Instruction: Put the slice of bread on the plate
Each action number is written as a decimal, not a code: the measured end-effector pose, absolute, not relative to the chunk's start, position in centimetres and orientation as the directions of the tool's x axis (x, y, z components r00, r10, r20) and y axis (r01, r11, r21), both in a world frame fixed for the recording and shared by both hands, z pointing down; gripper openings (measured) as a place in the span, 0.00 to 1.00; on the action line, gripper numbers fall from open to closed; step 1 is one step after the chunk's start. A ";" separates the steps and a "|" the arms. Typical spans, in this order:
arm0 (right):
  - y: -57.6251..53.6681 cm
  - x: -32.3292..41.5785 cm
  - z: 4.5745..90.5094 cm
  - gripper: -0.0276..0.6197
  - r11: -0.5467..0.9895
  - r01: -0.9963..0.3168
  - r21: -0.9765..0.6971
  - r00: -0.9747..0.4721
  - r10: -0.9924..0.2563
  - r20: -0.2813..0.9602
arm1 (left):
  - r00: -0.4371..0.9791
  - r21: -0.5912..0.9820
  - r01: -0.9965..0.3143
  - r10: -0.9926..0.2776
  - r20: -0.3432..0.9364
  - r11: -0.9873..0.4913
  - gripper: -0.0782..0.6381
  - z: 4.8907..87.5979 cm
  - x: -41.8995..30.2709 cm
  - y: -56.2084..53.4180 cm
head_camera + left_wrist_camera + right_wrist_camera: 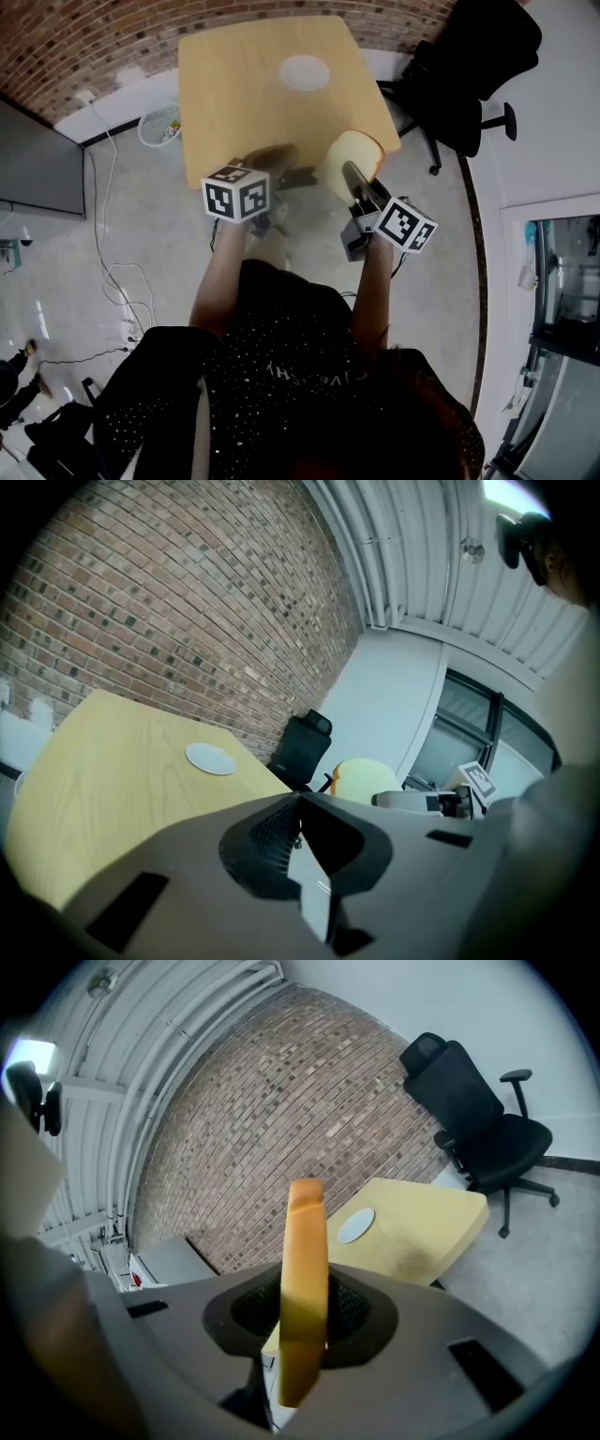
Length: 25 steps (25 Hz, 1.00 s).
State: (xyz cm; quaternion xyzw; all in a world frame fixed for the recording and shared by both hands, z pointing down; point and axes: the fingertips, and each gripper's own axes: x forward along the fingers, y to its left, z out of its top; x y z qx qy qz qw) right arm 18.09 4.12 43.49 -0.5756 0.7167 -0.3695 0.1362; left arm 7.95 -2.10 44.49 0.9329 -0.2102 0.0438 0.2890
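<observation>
The top (281, 375) is black with white specks; the grey left gripper (298, 801) and right gripper (356, 180) each bear a black-and-white marker cube (236, 190).

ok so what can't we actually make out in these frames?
Faces of the bread: the right gripper view shows it edge-on only.
Lower part of the bread: head view, hidden by the right gripper.
Jaws of the left gripper: head view, blurred.
Contents of the basket: head view, too small.
</observation>
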 end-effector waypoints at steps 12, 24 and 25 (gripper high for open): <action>-2.0 21.7 45.1 0.19 0.024 -0.656 -0.754 -0.295 -0.928 0.228 | 0.910 0.560 -0.415 -0.341 0.238 -0.717 0.12 46.6 11.3 -8.1; -12.6 24.0 46.7 0.19 0.013 -0.651 -0.759 -0.352 -0.891 0.287 | 0.902 0.572 -0.431 -0.341 0.263 -0.698 0.12 47.4 14.8 -18.5; -13.4 24.2 46.8 0.19 0.010 -0.652 -0.758 -0.355 -0.888 0.293 | 0.901 0.575 -0.433 -0.345 0.261 -0.695 0.12 47.4 15.0 -19.4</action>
